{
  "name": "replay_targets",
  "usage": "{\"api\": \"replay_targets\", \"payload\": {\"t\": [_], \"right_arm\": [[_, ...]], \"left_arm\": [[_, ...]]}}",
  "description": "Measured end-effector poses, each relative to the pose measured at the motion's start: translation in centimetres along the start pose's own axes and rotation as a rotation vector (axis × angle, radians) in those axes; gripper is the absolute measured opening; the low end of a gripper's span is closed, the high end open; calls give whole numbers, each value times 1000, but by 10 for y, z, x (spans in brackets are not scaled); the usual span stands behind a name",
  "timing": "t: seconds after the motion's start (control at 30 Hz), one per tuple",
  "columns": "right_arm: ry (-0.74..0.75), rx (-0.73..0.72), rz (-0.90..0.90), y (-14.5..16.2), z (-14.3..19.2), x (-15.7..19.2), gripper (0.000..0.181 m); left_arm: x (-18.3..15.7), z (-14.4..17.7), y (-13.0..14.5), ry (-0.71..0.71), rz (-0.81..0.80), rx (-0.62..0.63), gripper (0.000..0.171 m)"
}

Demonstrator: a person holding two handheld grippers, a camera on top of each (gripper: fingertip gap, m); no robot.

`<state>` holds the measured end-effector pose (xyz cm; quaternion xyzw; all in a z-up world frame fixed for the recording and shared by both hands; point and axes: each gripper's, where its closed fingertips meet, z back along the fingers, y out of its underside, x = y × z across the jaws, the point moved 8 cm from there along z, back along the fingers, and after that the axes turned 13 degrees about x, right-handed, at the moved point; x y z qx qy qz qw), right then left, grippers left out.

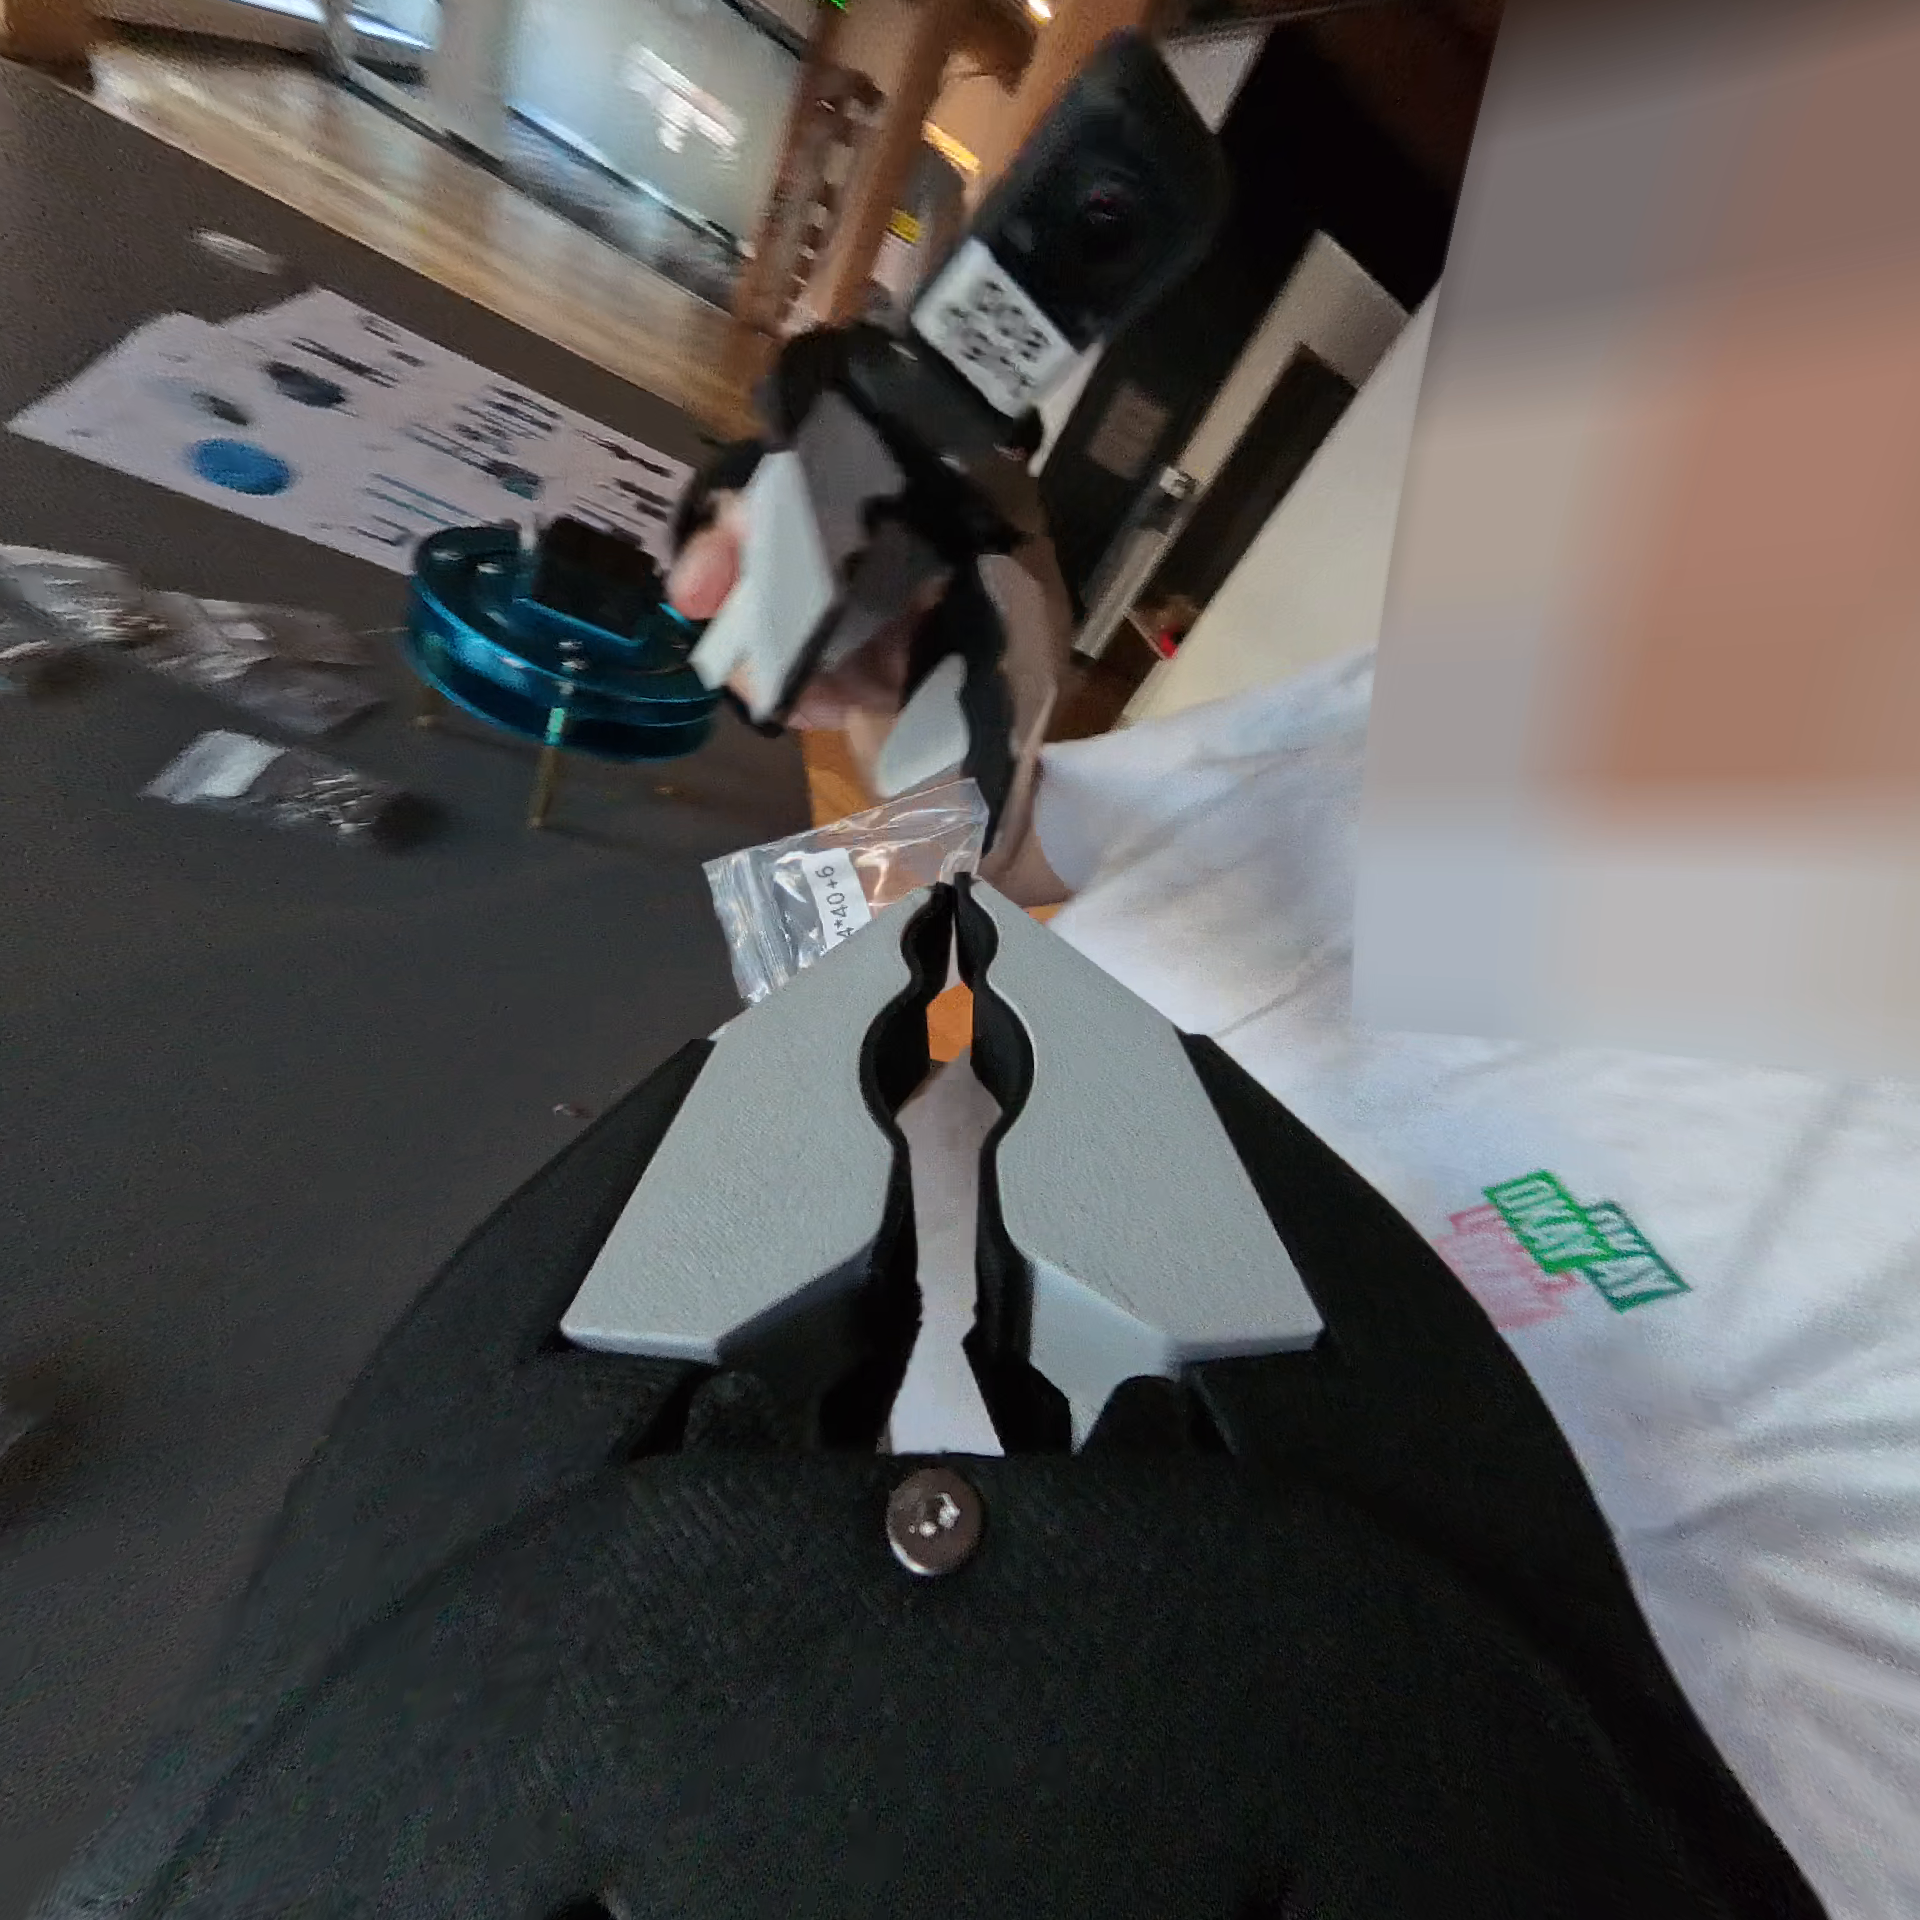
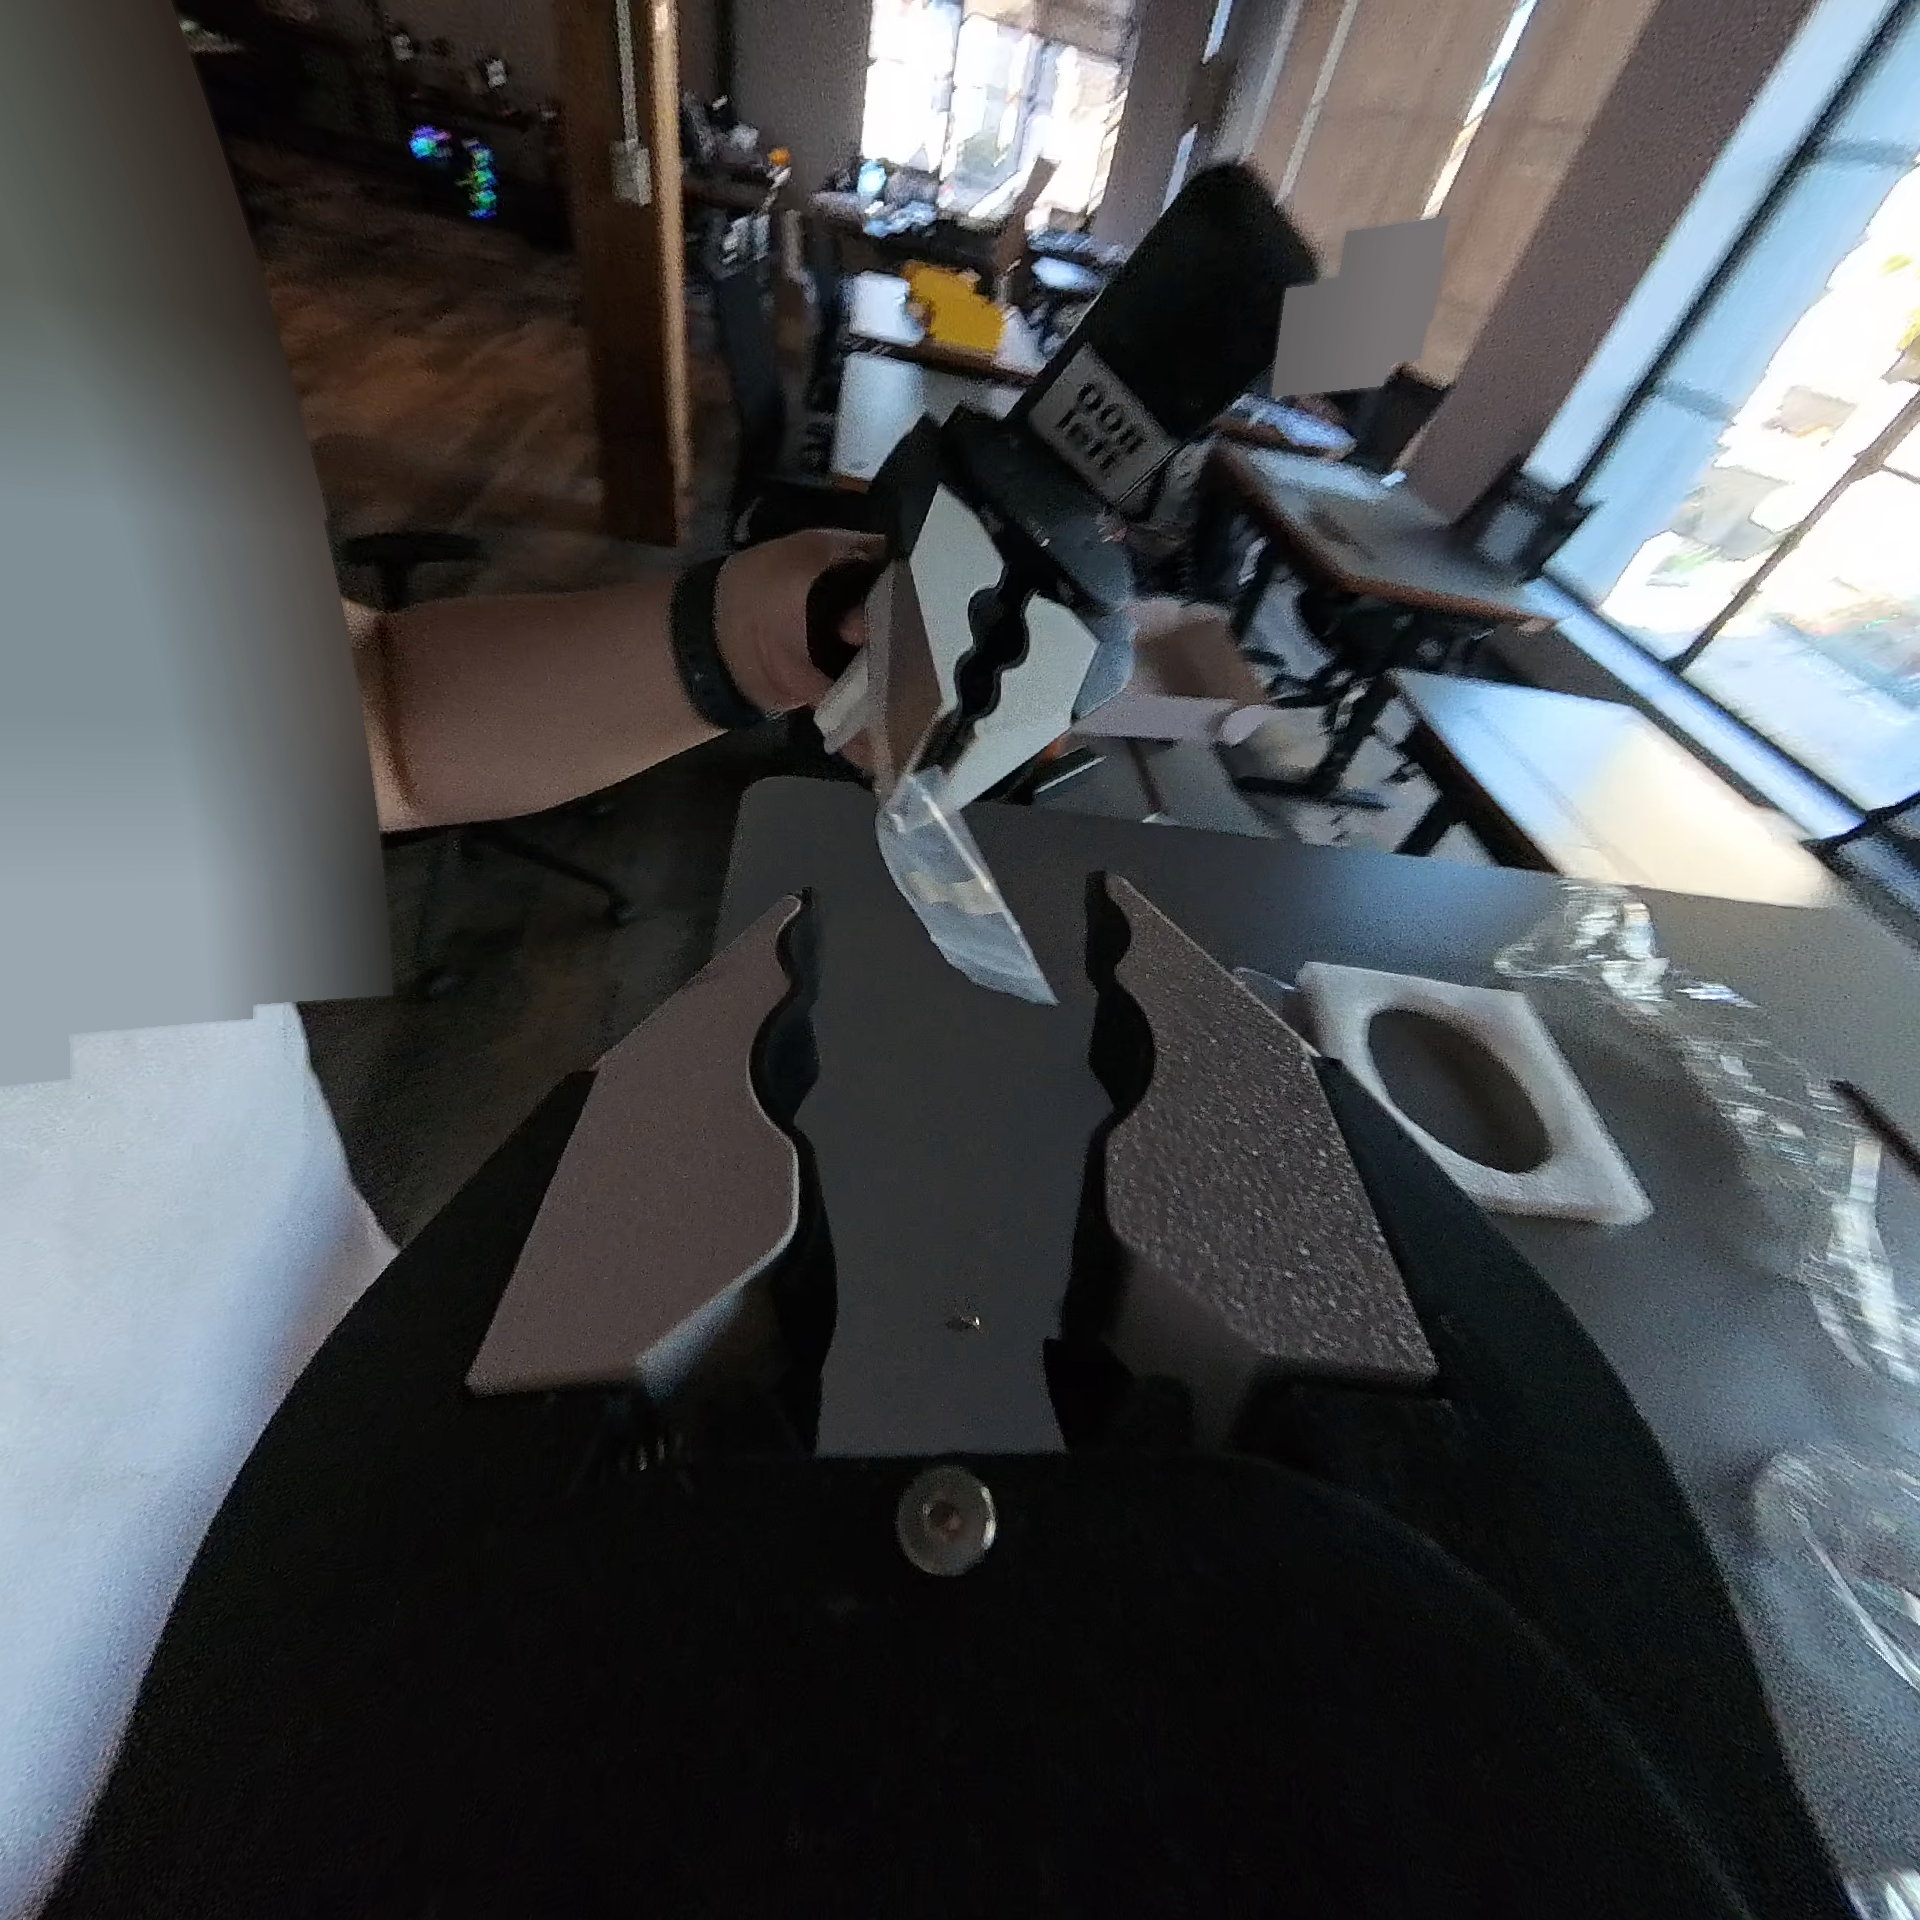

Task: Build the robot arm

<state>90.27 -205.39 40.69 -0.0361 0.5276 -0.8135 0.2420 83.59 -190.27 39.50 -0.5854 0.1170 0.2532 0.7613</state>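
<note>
Left gripper [image 1: 954, 891] pinches small bag [image 1: 831, 909], seemingly clear of table edge [image 2: 1351, 862].

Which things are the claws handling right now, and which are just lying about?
Handled: small clear plastic zip bag, pinched in shut left claw; open right claw facing it.
Lying about: round blue acrylic stand, white printed paper sheet, white foam square with round hole.

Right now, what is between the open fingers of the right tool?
In the right wrist view, bare black table shows there; the corner of a clear bag, held by the left tool, hangs into the gap near the tips.
</note>
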Motion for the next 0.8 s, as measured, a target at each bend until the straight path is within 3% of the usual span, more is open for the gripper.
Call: {"api": "replay_targets", "payload": {"t": [0.07,0.2,0.23,0.27,0.33,0.43,0.53,0.57,0.63,0.7,0.8], "right_arm": [[-108,30,-10,-5,-13,-6,51],[-260,61,-26,-7,-17,-1,0],[-278,42,-40,-7,-15,1,0],[-280,30,-65,-6,-14,2,0],[-244,-8,-152,-4,-11,-1,0],[-275,-84,-356,0,-6,-5,0],[-269,-92,-473,10,-8,-10,0],[-253,-74,-471,13,-10,-10,0],[-225,-73,-446,14,-13,-9,0],[-199,-87,-420,14,-14,-7,0],[-129,-150,-241,11,-8,-2,0]], "left_arm": [[-7,-1,-6,78,-18,27,0],[-17,-2,-13,174,-37,9,0],[-18,0,-15,182,-36,-11,0],[-17,4,-16,158,-40,-51,2],[-11,19,-15,39,-49,-184,33],[-5,30,-4,-214,-64,-342,50],[-12,10,0,-274,-81,-348,61],[-11,4,-2,-301,-69,-338,58],[-5,-8,-3,-316,-37,-294,20],[2,-16,-3,-276,9,-244,0],[3,-17,-7,-31,161,-292,0]]}}
